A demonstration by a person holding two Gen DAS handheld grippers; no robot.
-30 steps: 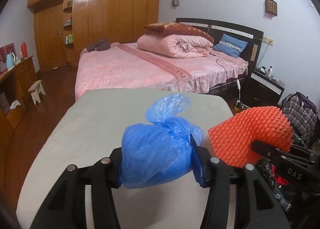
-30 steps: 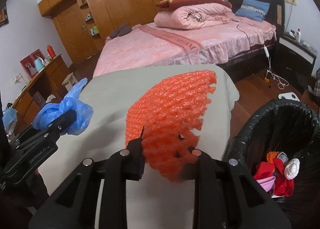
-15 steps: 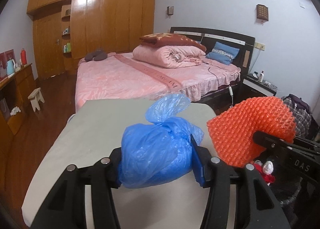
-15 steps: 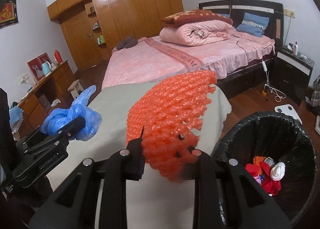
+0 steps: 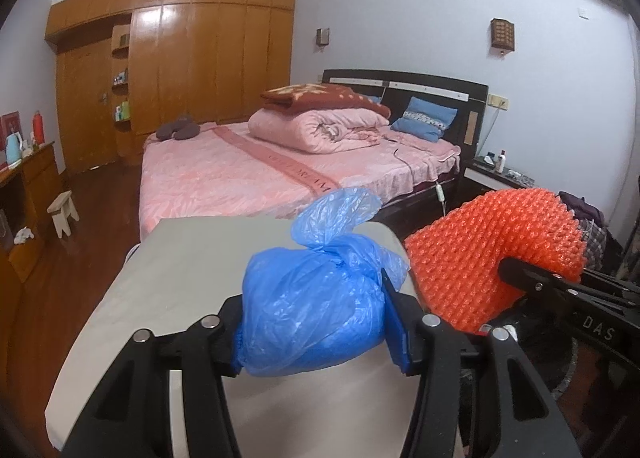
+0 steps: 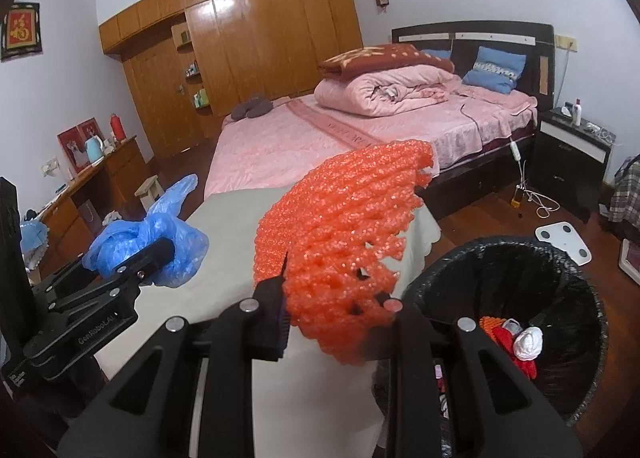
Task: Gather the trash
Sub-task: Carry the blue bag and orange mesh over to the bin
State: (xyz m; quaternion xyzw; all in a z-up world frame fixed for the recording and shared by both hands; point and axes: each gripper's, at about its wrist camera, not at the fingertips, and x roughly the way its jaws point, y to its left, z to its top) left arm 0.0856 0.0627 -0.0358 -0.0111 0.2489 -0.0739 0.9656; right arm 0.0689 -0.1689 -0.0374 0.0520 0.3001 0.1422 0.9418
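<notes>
My left gripper point(image 5: 316, 322) is shut on a knotted blue plastic bag point(image 5: 316, 306), held above the grey table point(image 5: 192, 274). The same blue bag point(image 6: 152, 242) shows at the left of the right wrist view, clamped in the left gripper point(image 6: 154, 258). My right gripper point(image 6: 334, 298) is shut on an orange foam net point(image 6: 344, 226), which fans up and away from the jaws. In the left wrist view the orange net point(image 5: 488, 254) hangs to the right of the bag. A black-lined trash bin point(image 6: 500, 274) stands low at the right with red and white scraps inside.
A pink bed point(image 5: 256, 174) with a folded quilt fills the far side. A wooden wardrobe point(image 5: 192, 70) covers the back wall. A black nightstand point(image 6: 572, 158) and a white scale point(image 6: 564, 242) are on the floor at right. A wooden desk point(image 5: 28, 194) runs along the left.
Both grippers have risen with their loads still clamped; the table has sunk lower in both views and more of the walls shows. The bin now shows more fully under the right gripper.
</notes>
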